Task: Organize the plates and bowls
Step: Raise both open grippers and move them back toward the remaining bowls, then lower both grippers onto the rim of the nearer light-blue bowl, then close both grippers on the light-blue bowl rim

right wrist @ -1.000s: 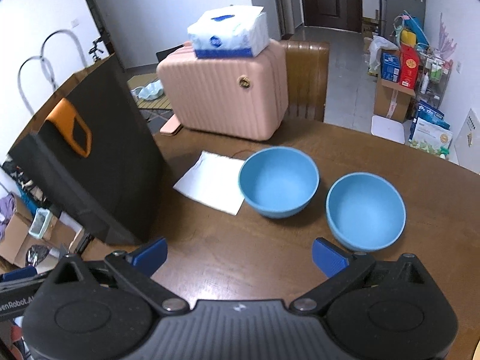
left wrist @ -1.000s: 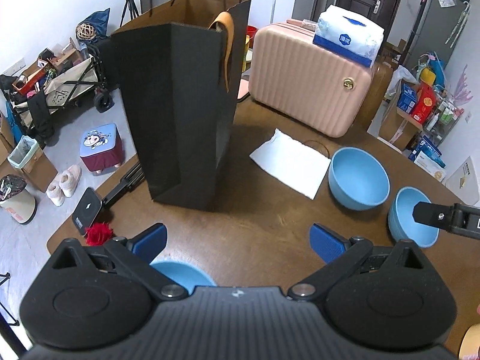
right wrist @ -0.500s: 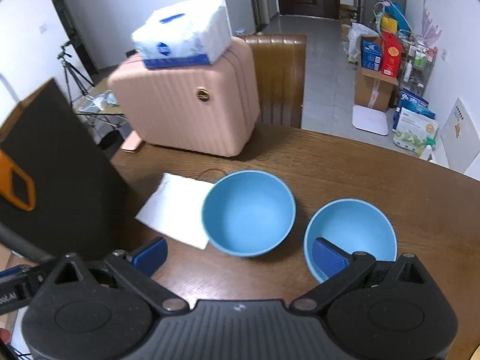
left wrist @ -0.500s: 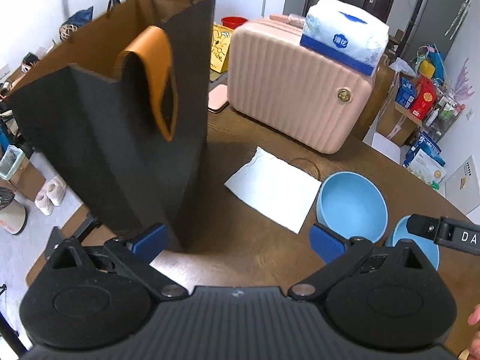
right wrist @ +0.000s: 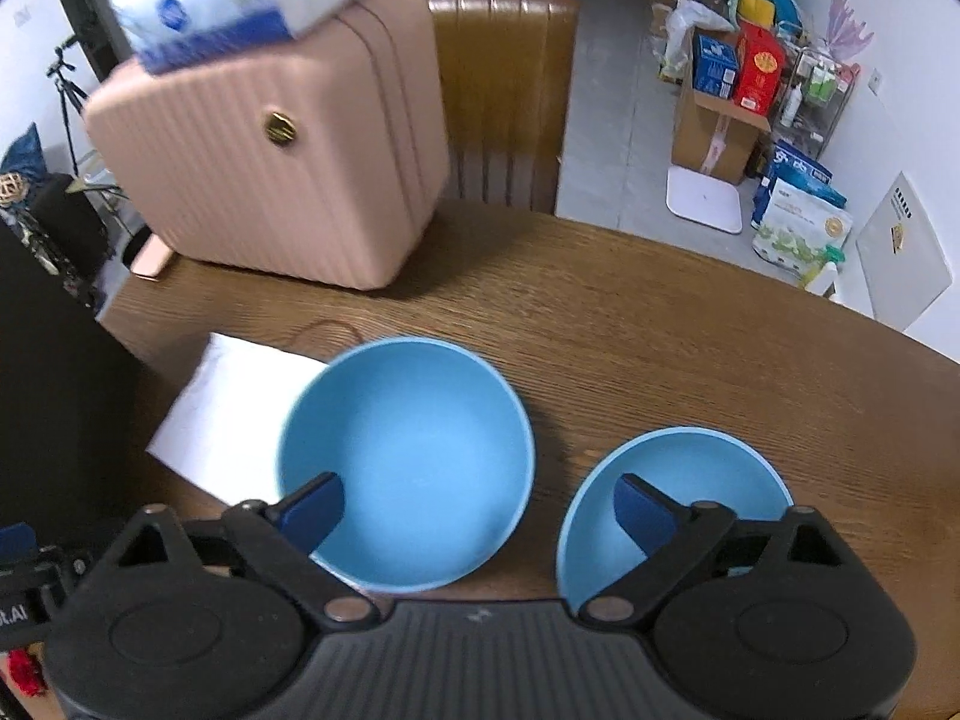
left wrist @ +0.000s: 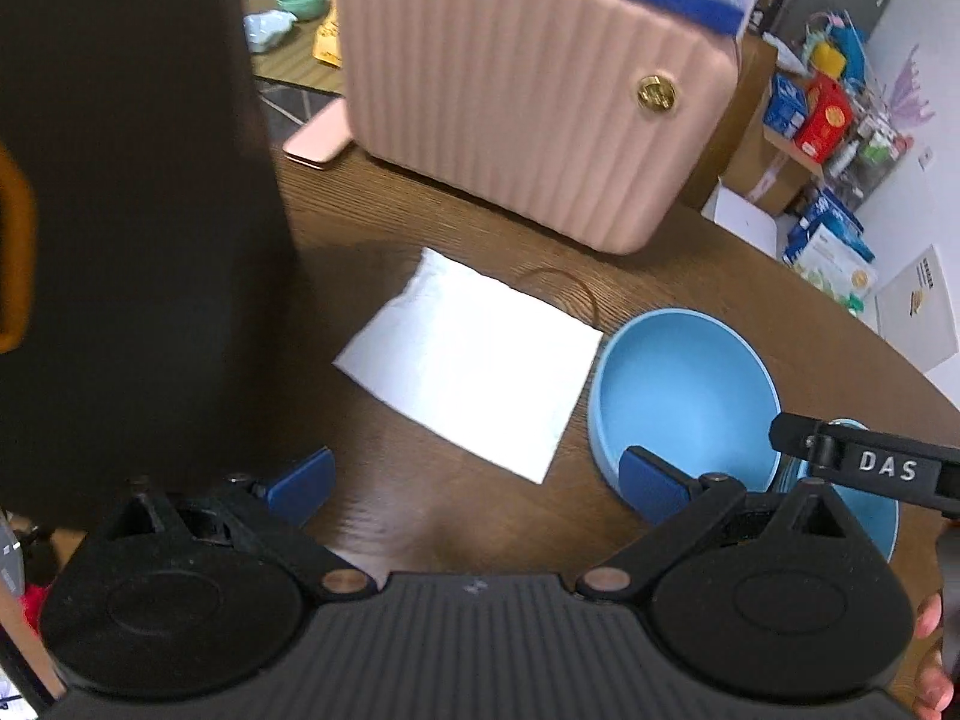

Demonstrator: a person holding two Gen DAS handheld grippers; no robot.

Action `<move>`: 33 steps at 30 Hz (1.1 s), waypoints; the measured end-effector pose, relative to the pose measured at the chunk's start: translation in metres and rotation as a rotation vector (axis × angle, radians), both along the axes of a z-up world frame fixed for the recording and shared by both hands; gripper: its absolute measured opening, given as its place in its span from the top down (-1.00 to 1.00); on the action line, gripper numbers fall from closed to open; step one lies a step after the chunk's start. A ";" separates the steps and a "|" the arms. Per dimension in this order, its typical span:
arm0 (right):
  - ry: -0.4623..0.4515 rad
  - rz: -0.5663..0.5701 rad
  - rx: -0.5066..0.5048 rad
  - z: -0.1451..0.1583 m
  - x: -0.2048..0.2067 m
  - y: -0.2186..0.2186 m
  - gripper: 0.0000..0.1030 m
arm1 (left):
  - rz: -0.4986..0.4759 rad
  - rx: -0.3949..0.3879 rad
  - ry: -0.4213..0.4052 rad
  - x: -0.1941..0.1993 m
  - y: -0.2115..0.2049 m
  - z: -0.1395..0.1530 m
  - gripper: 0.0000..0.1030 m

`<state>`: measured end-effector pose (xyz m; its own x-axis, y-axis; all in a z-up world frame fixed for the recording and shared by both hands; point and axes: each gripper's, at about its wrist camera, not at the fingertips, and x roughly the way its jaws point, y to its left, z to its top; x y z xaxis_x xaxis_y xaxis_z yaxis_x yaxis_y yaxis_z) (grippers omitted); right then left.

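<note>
I am holding my right gripper [right wrist: 477,507] wide open and empty, low in the frame, straddling two blue bowls: the left bowl [right wrist: 405,462] at centre, the right bowl [right wrist: 678,498] lower right, probably for stacking. My left gripper [left wrist: 474,480], also open and empty, is hovering beside the white paper [left wrist: 474,360].

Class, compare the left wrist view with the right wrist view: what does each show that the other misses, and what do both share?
Left wrist only: the black bag's orange handle and the right tool's arm marked DAS.
Right wrist only: the brown chair behind the table.
Both: two blue bowls, white paper, pink suitcase, wooden table.
</note>
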<state>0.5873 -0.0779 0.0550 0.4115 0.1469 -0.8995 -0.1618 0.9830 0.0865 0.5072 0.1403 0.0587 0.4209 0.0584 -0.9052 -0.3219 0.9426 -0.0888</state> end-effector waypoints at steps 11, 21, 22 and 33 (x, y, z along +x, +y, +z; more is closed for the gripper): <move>-0.013 0.055 0.005 -0.036 0.036 -0.006 -0.49 | -0.048 -0.029 0.073 0.048 -0.022 -0.049 -0.62; 0.039 0.051 0.003 -0.065 0.052 -0.015 0.27 | -0.071 -0.068 0.122 0.070 -0.033 -0.078 0.11; 0.043 0.054 0.007 -0.067 0.053 -0.015 0.37 | -0.073 -0.073 0.130 0.070 -0.034 -0.080 0.22; 0.089 0.051 0.050 -0.080 0.052 -0.018 0.83 | -0.112 -0.109 0.136 0.078 -0.046 -0.093 0.82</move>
